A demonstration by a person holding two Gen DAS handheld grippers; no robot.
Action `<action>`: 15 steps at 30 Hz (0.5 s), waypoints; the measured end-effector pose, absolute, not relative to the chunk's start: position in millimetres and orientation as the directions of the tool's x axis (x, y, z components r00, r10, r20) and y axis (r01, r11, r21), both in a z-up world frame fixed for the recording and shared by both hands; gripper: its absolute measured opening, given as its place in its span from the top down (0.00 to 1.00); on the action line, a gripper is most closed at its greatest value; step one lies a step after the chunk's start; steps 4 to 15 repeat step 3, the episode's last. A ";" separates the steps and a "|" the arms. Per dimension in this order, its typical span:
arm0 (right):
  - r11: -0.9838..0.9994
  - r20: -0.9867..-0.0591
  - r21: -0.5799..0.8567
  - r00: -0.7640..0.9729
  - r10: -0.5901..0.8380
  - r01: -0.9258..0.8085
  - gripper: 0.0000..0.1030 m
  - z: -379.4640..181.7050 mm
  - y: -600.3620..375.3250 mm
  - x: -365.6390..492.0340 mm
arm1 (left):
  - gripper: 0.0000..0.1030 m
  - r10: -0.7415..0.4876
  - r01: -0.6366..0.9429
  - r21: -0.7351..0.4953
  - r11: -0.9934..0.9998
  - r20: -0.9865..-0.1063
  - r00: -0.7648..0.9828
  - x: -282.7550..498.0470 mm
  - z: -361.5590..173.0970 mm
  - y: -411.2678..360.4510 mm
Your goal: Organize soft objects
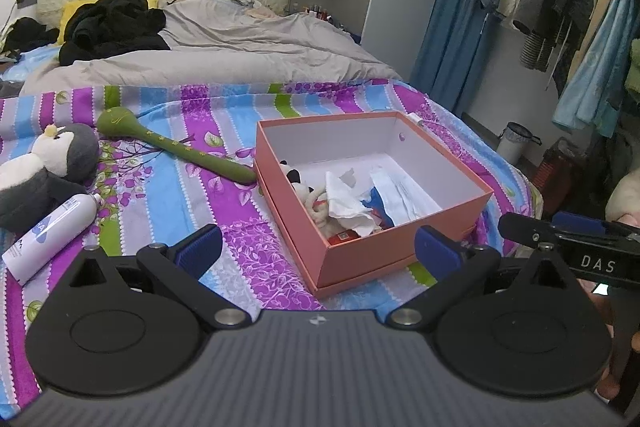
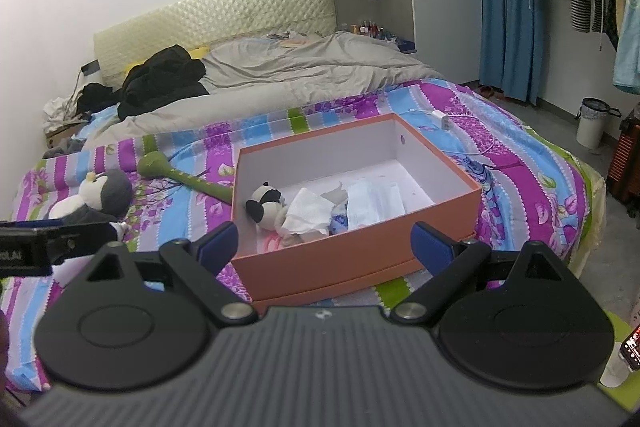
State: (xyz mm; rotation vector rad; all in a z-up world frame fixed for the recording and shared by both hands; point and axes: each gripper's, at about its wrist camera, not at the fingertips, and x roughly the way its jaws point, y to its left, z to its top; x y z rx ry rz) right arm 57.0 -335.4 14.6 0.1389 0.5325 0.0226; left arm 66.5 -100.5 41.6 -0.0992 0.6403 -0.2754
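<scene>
Both grippers hang over the near edge of a bed covered by a striped floral sheet (image 1: 168, 187). The left gripper (image 1: 318, 247) has its 2 blue-padded fingers spread wide with nothing between them, and the right gripper (image 2: 326, 245) is spread just as wide and empty.

An open salmon-pink cardboard box (image 2: 352, 263) sits on the sheet just ahead of both. Inside it, against the left wall, lies a small panda plush (image 2: 266, 205), with crumpled white tissue (image 2: 310, 217) and a white plastic packet (image 2: 374, 203) beside it.

Outside the box, to its left, a green long-handled soft toy (image 1: 172, 143) lies with its handle end touching the box wall. Further left lie a grey-and-white penguin plush (image 1: 52, 167) and, just beside it, a white spray can (image 1: 52, 237) on its side.
</scene>
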 end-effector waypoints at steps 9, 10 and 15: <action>0.990 -0.503 0.138 0.863 0.053 0.020 0.08 15.1 -335.9 57.5 | 0.00 -0.285 0.223 -0.177 0.959 -0.572 0.770 64.1 43.6 -100.3; 0.990 -0.503 0.138 0.863 0.053 0.020 0.08 15.1 -335.9 57.5 | 0.00 -0.285 0.223 -0.177 0.959 -0.572 0.770 64.1 43.6 -100.3; 0.990 -0.503 0.138 0.863 0.053 0.020 0.08 15.1 -335.9 57.5 | 0.00 -0.285 0.223 -0.177 0.959 -0.572 0.770 64.1 43.6 -100.3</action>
